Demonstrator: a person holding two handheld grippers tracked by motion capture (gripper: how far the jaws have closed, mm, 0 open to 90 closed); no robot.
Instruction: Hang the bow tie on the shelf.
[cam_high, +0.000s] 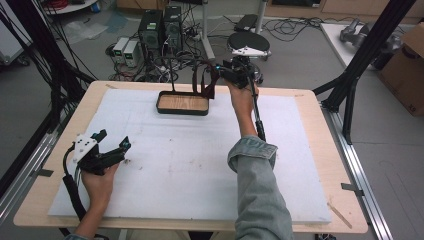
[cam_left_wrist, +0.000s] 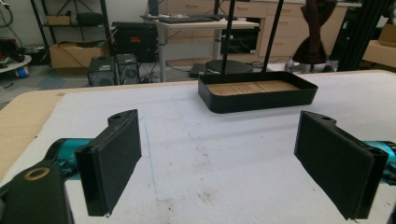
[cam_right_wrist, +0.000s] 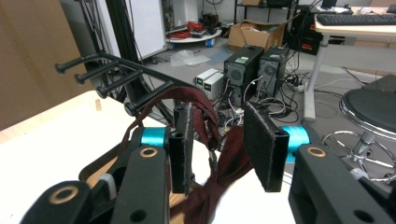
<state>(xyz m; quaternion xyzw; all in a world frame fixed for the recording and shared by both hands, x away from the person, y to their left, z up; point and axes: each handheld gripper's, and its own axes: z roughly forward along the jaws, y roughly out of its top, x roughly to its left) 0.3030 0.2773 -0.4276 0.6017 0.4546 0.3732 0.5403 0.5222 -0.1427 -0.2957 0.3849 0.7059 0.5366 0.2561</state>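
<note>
A black tray (cam_high: 182, 113) with a wooden floor stands at the far middle of the white mat; thin black posts (cam_high: 172, 75) rise from it to a rack of pegs (cam_right_wrist: 116, 77). A dark red strap (cam_high: 207, 82) hangs from a peg at the tray's right end. My right gripper (cam_high: 223, 70) is up at the strap (cam_right_wrist: 196, 100), jaws apart, with the strap hanging between and behind the pads, which do not press on it. My left gripper (cam_high: 114, 139) rests low at the near left of the mat, wide open (cam_left_wrist: 220, 119), facing the tray (cam_left_wrist: 257, 100).
The white foam mat (cam_high: 190, 160) covers most of the wooden table. Beyond the far edge stand a black stool (cam_high: 248, 42) and computer towers (cam_high: 160, 27) among cables. Black frame struts (cam_high: 370, 50) and a cardboard box (cam_high: 407, 70) are at the right.
</note>
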